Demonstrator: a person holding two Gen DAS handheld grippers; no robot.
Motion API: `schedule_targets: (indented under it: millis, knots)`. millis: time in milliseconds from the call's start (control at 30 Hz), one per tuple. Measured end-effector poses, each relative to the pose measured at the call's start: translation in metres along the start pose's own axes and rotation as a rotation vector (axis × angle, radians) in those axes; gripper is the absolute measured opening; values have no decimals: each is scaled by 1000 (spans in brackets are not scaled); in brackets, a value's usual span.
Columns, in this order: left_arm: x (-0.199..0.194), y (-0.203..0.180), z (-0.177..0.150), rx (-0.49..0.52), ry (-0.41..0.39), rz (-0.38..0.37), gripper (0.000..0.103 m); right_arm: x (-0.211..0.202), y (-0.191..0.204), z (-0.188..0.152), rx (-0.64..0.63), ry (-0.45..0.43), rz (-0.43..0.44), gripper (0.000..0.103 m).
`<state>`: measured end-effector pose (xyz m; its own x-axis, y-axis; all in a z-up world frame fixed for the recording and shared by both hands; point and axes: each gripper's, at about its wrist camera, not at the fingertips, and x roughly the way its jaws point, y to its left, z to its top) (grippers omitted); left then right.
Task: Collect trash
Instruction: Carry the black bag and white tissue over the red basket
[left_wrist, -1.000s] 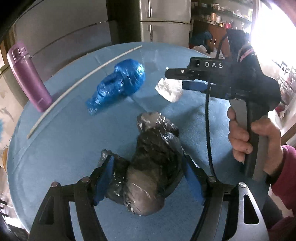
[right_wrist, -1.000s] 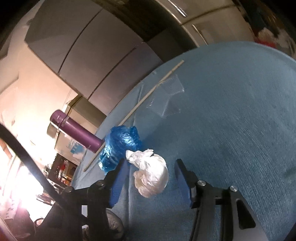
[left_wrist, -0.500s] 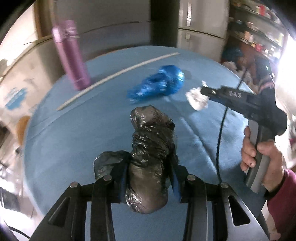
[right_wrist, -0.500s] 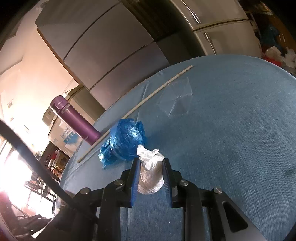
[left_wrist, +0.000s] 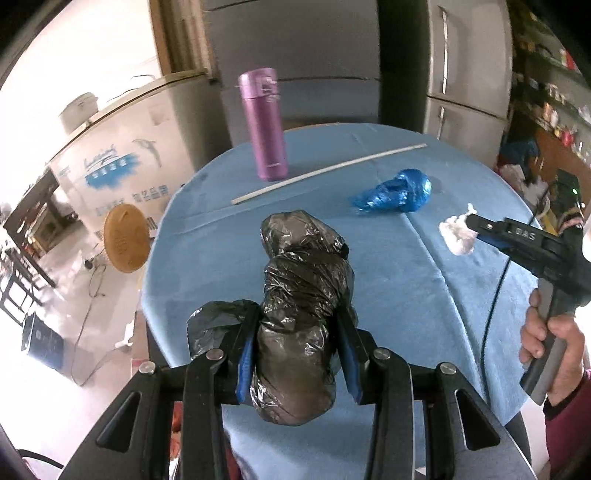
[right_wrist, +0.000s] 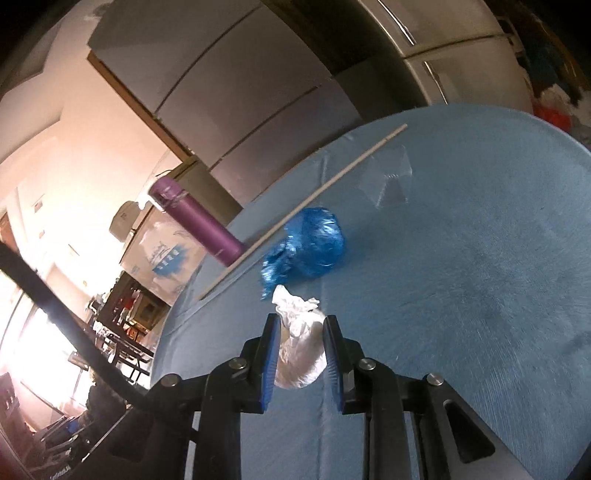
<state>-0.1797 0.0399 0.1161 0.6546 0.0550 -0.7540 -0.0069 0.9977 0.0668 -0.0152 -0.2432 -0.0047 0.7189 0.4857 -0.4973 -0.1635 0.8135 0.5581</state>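
Observation:
My left gripper (left_wrist: 297, 321) is shut on a crumpled black plastic bag (left_wrist: 301, 295) and holds it above the blue round table (left_wrist: 406, 288). My right gripper (right_wrist: 300, 332) is shut on a white crumpled plastic wad (right_wrist: 299, 347); the wad also shows in the left wrist view (left_wrist: 456, 234) at the tip of the right gripper (left_wrist: 471, 225). A blue crumpled bag (left_wrist: 395, 192) lies on the table behind the wad, also in the right wrist view (right_wrist: 310, 249).
A purple flask (left_wrist: 264, 123) stands at the table's far edge, with a long white stick (left_wrist: 328, 171) lying in front of it. A clear plastic scrap (right_wrist: 388, 177) lies past the blue bag. Grey cabinets and a fridge stand behind; a round stool (left_wrist: 123, 238) is at left.
Both grippers closed: the left on the black bag, the right on the white wad. Both have lifted their loads and the left view has swung left.

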Motion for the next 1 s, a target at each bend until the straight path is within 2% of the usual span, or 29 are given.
schedule_targets:
  millis: [200, 400, 433, 500, 533, 567, 633, 733, 767, 867, 933, 1000]
  knots:
    - [-19, 19, -19, -33, -19, 9, 41, -22, 1, -11, -29, 9, -45, 26]
    - [-22, 30, -30, -64, -10, 3, 41, -14, -10, -9, 7, 73, -140, 29]
    - [-22, 32, -32, -67, -10, 6, 41, -13, -13, -8, 14, 69, -146, 32]
    - [-23, 36, -35, -72, -9, 10, 41, -10, -18, -4, 33, 80, -144, 48]
    - [-23, 39, -36, -77, -8, 12, 41, -8, -21, -3, 50, 85, -131, 72]
    - [-22, 40, -37, -81, -7, 13, 41, -8, -23, -2, 65, 74, -119, 77]
    - [-22, 44, -39, -89, -7, 13, 41, -6, -20, -1, 57, 49, -110, 77]
    - [-22, 49, -41, -101, -10, 16, 41, 8, -12, 1, 8, 65, -155, 73]
    - [-21, 50, -41, -102, -12, 17, 41, 13, -11, 0, 3, 77, -161, 62]
    - [-21, 54, -43, -111, -18, 30, 41, 36, -6, -3, -39, 146, -234, 42]
    - [-22, 58, -44, -119, -21, 35, 41, 46, -3, -8, -47, 172, -252, 38]
    - [-25, 63, -46, -127, -27, 49, 41, 42, 6, -10, -86, 149, -266, 30]
